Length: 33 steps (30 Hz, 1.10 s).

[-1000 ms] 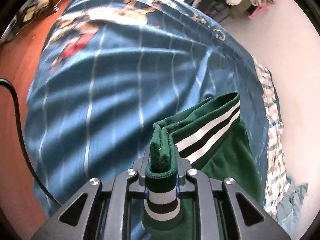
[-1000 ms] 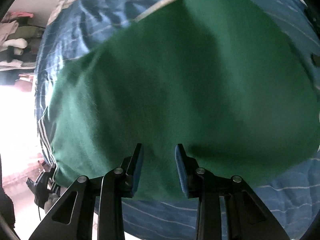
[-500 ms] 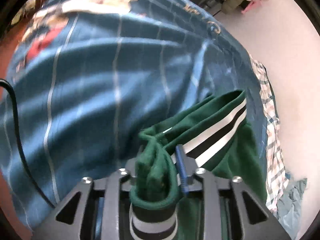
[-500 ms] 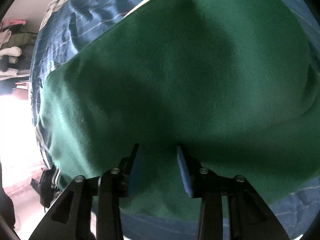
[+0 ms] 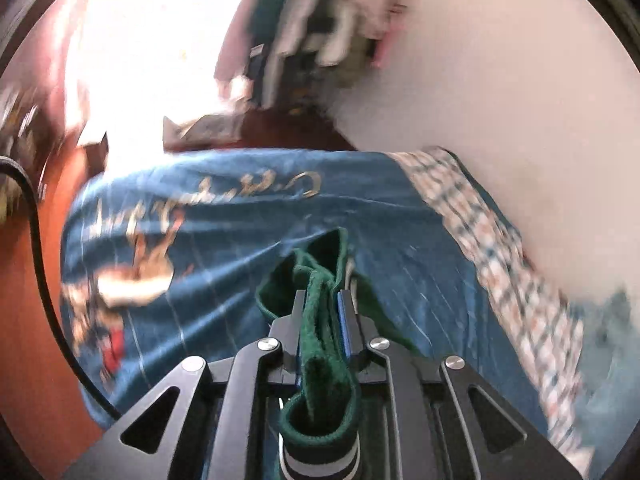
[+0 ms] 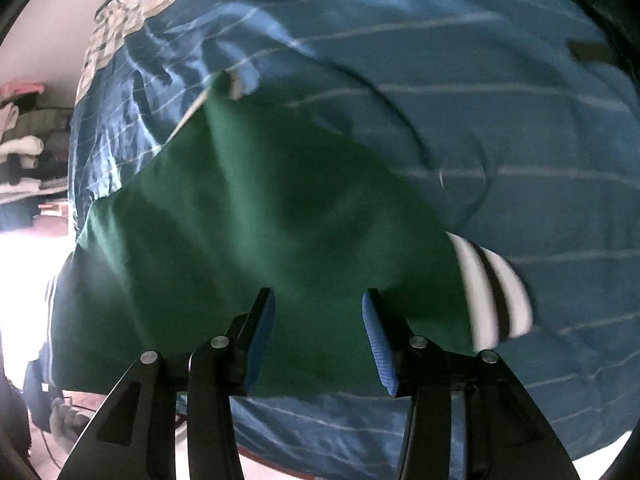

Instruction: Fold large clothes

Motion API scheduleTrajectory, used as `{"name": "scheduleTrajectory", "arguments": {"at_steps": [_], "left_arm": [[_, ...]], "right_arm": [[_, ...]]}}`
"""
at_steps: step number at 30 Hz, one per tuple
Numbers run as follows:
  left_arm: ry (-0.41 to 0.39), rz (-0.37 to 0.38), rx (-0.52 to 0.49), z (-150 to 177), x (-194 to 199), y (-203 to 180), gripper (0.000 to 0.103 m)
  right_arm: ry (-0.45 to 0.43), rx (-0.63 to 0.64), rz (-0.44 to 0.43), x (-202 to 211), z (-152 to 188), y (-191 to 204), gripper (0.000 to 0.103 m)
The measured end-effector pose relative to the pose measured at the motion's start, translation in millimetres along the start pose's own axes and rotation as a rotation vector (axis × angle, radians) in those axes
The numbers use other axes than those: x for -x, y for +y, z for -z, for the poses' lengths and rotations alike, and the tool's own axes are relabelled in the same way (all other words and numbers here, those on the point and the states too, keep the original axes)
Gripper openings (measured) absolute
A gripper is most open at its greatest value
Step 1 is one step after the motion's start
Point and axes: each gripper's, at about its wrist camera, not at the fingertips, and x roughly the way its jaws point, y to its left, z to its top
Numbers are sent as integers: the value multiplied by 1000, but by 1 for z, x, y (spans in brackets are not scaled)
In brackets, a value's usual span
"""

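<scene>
A blue bedspread [image 6: 460, 128] fills both views. On it lies the green garment [image 6: 248, 216] we are folding, its striped cuff [image 6: 492, 288] at the edge. Our left gripper [image 5: 322, 312] is clamped on a bunched green hem [image 5: 316, 280]; our right gripper [image 6: 318, 312] hovers, jaws apart and empty. We should carry the hem across level, keeping it taut.
</scene>
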Motion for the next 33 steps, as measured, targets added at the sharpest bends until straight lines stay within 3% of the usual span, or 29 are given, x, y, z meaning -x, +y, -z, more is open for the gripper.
{"name": "scheduleTrajectory", "arguments": {"at_steps": [3, 8, 13, 18, 20, 23, 26, 28, 30, 31, 33], "left_arm": [[6, 88, -131, 6, 13, -54, 10], [131, 366, -204, 53, 19, -161, 10], [311, 584, -362, 159, 19, -282, 10], [520, 692, -447, 271, 5, -342, 10], [616, 734, -465, 315, -4, -359, 3], [685, 711, -597, 375, -13, -384, 2], [769, 623, -666, 398, -24, -388, 3], [810, 598, -647, 395, -23, -382, 4], [800, 567, -622, 372, -19, -375, 6], [785, 548, -625, 360, -15, -373, 8], [716, 483, -618, 322, -2, -357, 9]], "right_arm": [[-9, -46, -16, 0, 10, -11, 48], [-14, -110, -60, 5, 22, -30, 48], [-52, -144, -68, 19, 28, -56, 48], [-76, -218, -45, 34, 35, -108, 48], [-79, -244, -14, 38, 40, -130, 48], [-67, -299, 13, 41, 43, -161, 48], [-56, -348, 14, 45, 46, -180, 48], [-52, -348, 15, 49, 46, -186, 48], [-45, -319, -1, 53, 43, -184, 49], [-45, -286, -11, 57, 39, -179, 51], [-49, -233, -39, 62, 34, -167, 66]]}}
